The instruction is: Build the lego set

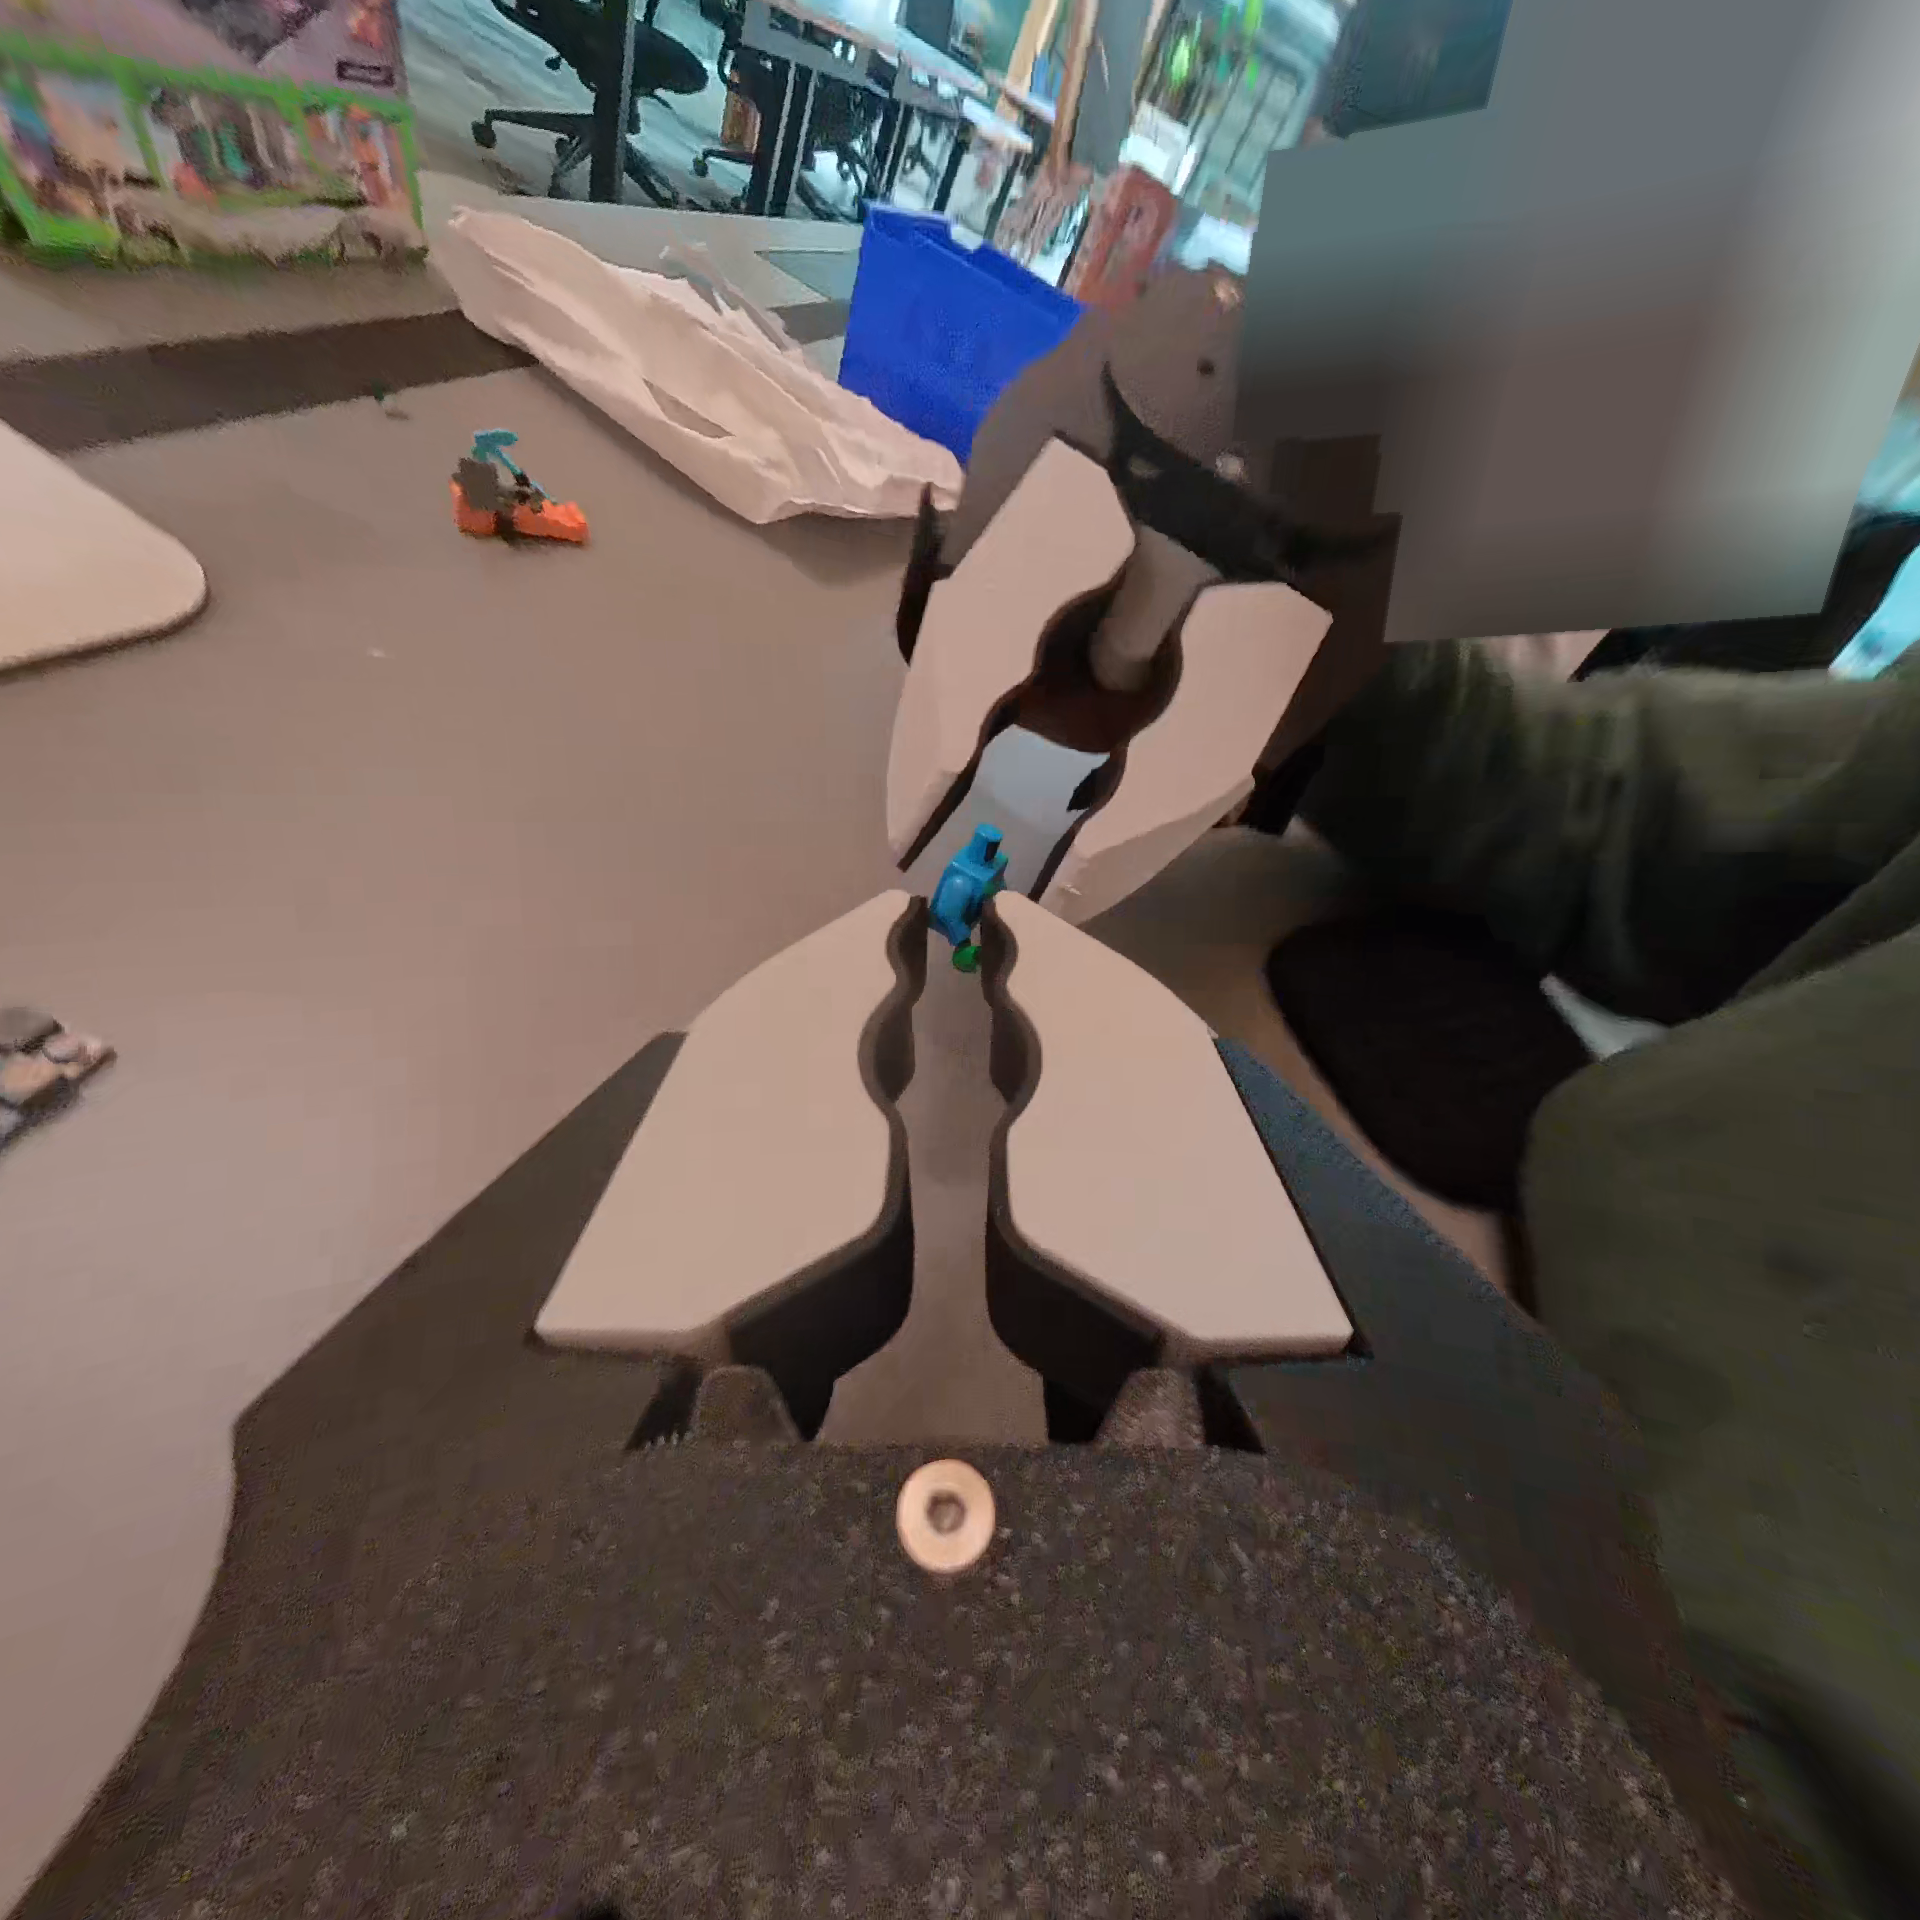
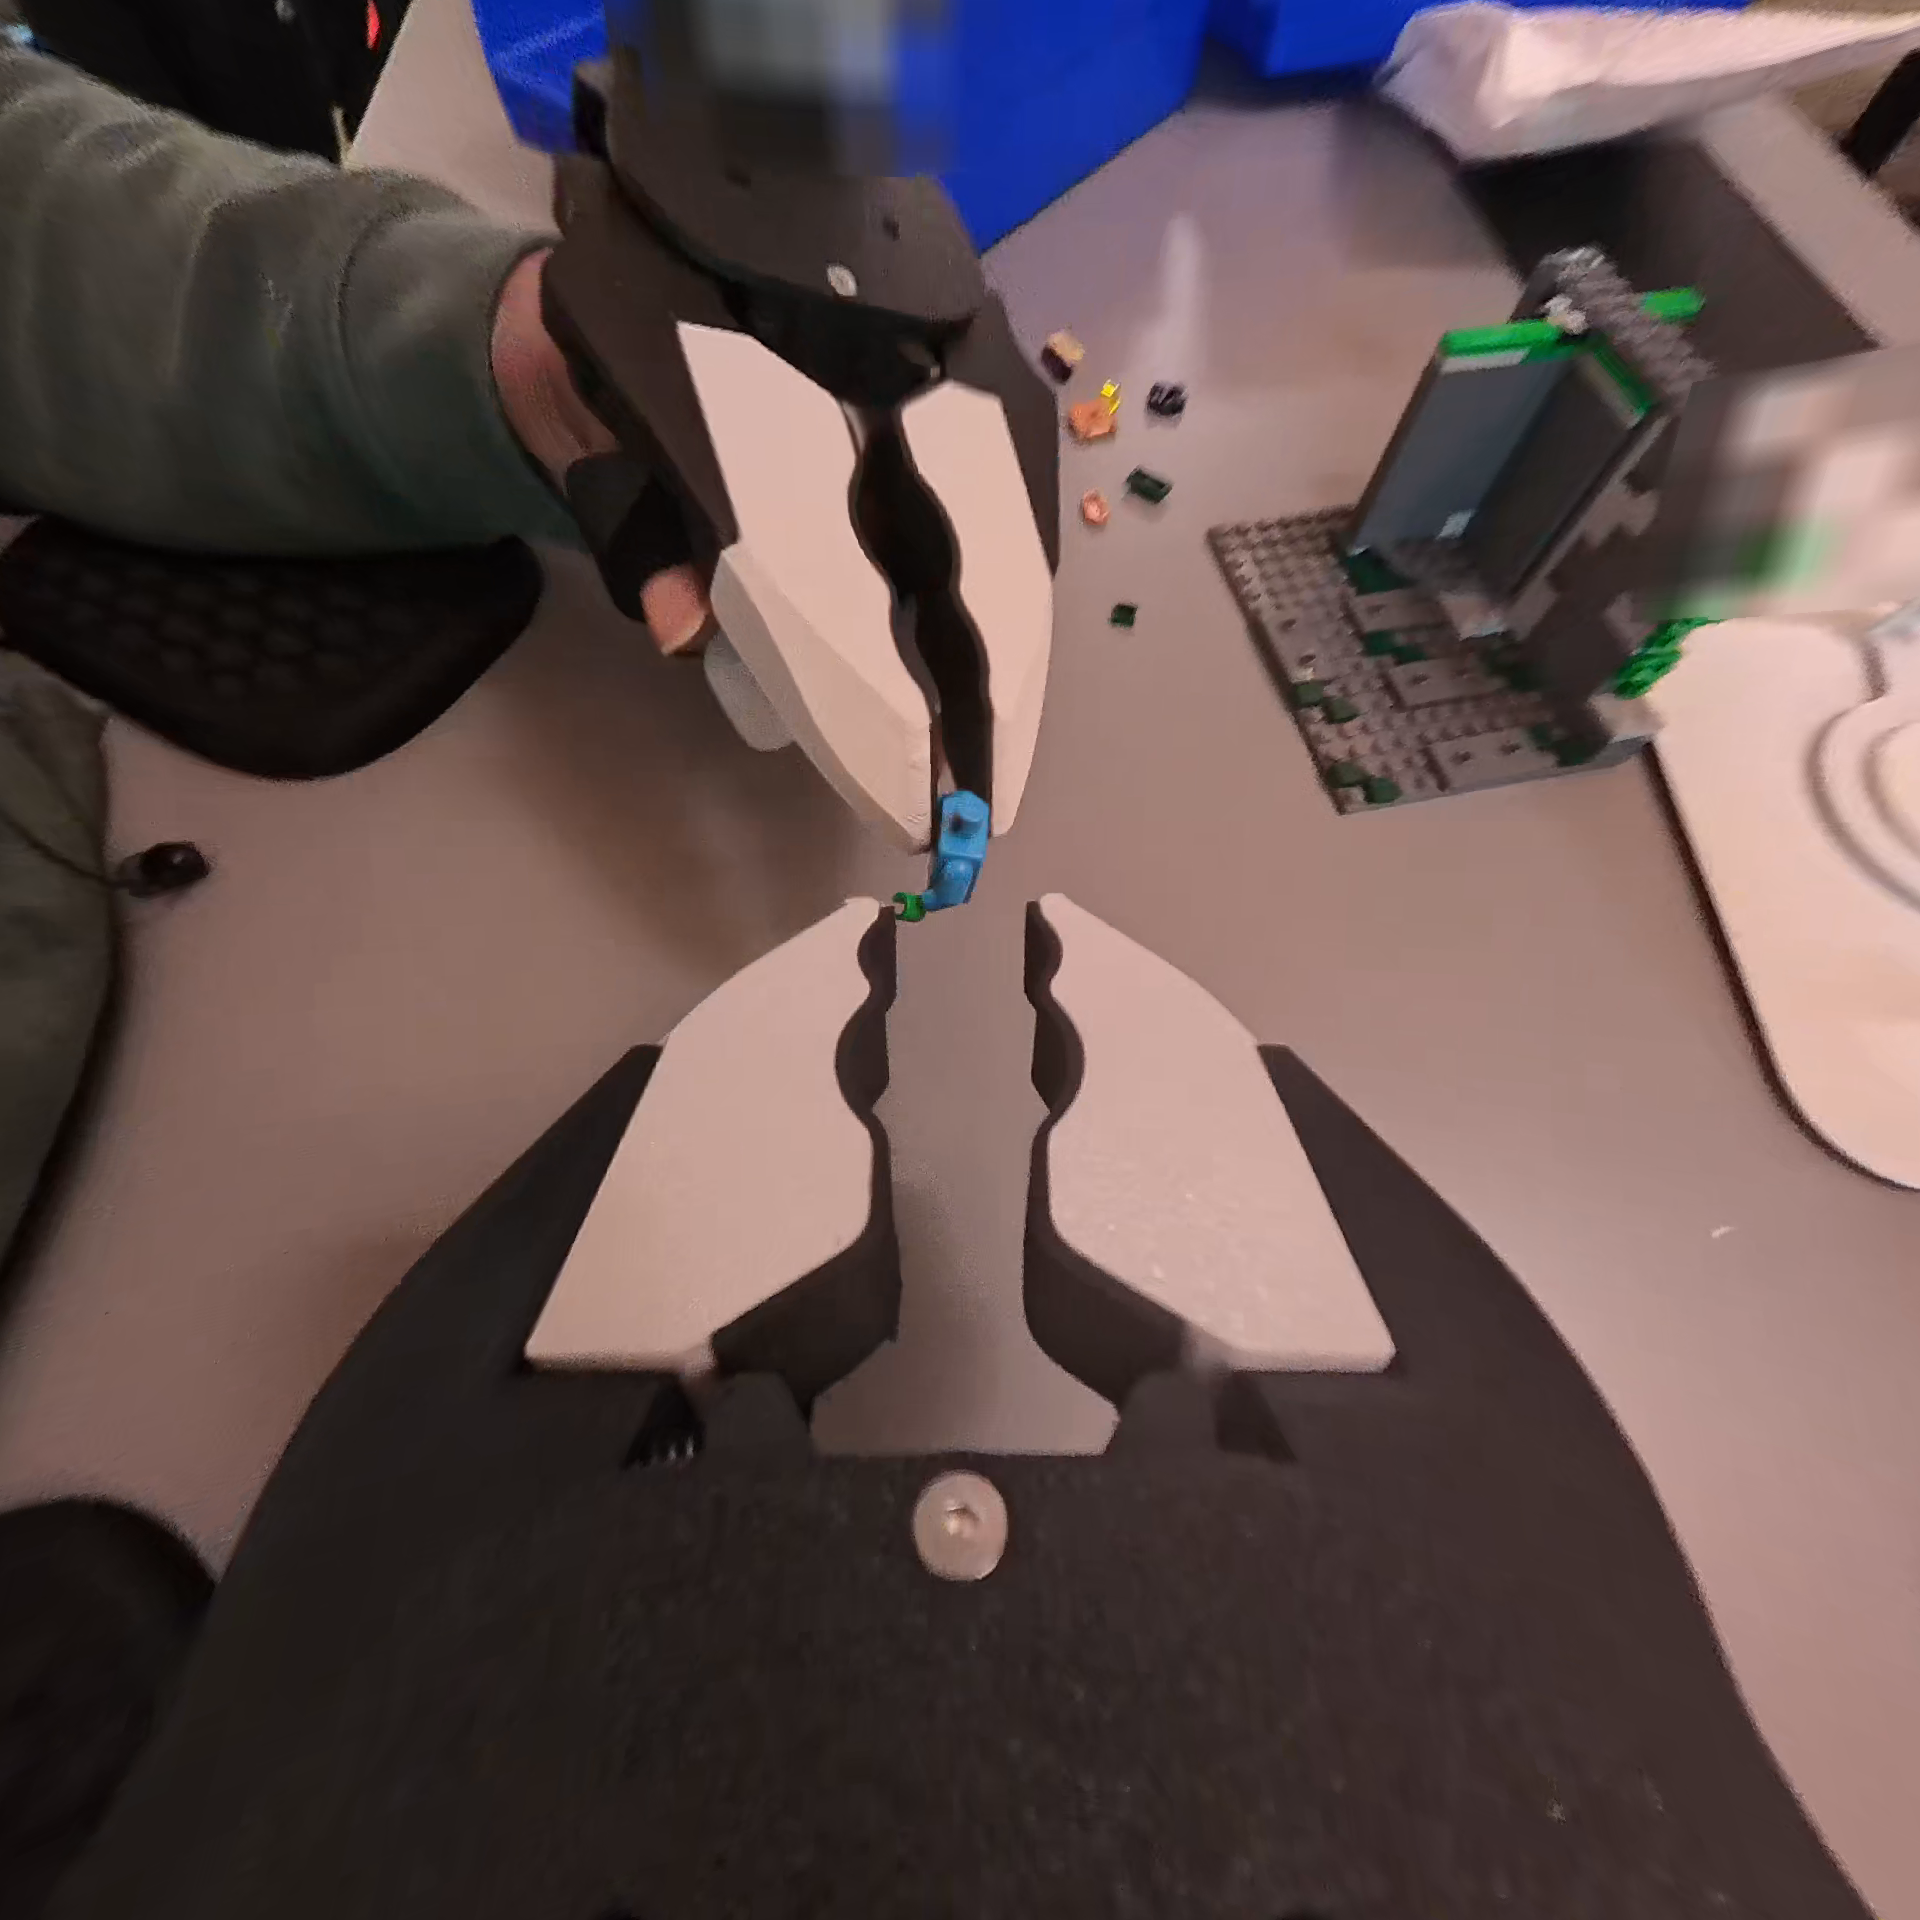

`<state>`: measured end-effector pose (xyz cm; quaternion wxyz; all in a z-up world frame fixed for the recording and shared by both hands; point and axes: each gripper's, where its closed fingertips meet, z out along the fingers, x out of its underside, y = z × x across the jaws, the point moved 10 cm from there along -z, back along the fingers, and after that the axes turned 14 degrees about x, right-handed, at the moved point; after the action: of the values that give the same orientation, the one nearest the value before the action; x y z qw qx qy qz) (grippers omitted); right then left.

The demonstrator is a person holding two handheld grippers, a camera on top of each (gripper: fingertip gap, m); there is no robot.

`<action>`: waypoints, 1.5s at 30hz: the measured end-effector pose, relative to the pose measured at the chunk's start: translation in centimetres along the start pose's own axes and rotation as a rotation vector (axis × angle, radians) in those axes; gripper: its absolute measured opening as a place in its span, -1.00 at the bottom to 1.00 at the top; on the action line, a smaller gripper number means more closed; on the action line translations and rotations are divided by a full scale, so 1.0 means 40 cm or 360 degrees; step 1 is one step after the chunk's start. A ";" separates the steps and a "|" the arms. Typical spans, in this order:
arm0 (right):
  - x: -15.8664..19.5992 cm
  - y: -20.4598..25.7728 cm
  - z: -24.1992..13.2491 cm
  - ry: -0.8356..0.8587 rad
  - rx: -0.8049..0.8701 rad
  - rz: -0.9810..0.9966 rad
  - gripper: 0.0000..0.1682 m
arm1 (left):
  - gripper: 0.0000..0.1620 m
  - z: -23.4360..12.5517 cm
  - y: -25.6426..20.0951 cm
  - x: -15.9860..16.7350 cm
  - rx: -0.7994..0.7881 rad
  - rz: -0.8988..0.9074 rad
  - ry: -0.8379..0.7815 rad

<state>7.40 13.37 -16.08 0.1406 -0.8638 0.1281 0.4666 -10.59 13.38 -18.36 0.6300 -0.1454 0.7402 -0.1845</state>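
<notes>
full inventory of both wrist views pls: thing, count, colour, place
minifigure torso: 1, light blue with green hand, pinched in left gripper's tips
grey build: 1, grey and green, on studded baseplate, right of centre in the right wrist view
loose pieces: several, tan, dark green, black, on table beside the build
orange piece: 1 small assembly, orange with teal, far on table
set box: 1, green-edged, far left
paper bag: 1, white, crumpled, behind
blue bin: 1, behind the bag
table: 1, grey
left gripper: shut on the torso
right gripper: open, facing the torso
</notes>
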 end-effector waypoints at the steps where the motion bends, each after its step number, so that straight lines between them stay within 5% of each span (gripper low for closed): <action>1: -0.001 -0.002 0.001 -0.0028 0.0016 0.0012 -0.72 | -0.88 -0.004 0.007 0.001 0.0019 -0.0066 -0.0043; 12: 0.018 -0.011 0.017 -0.0054 -0.0129 0.0187 -0.91 | -0.88 0.008 0.018 0.019 0.0056 -0.0115 -0.0011; 19: 0.070 -0.067 0.014 0.0174 0.0011 0.0170 -0.91 | -0.77 0.034 0.006 0.035 -0.0260 0.0271 0.0311; 29: 0.107 -0.165 0.052 0.0349 0.0084 0.0025 -0.91 | -0.86 0.066 0.006 0.059 -0.0412 0.0362 0.0491; 45: 0.123 -0.174 0.070 0.0357 -0.0007 -0.0123 -0.87 | -0.86 0.047 0.015 0.049 -0.0617 0.0428 0.0403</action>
<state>10.30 20.41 -20.83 0.1412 -0.9151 0.1086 0.3617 -9.03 12.88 -20.62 0.5116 -0.1395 0.8473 0.0294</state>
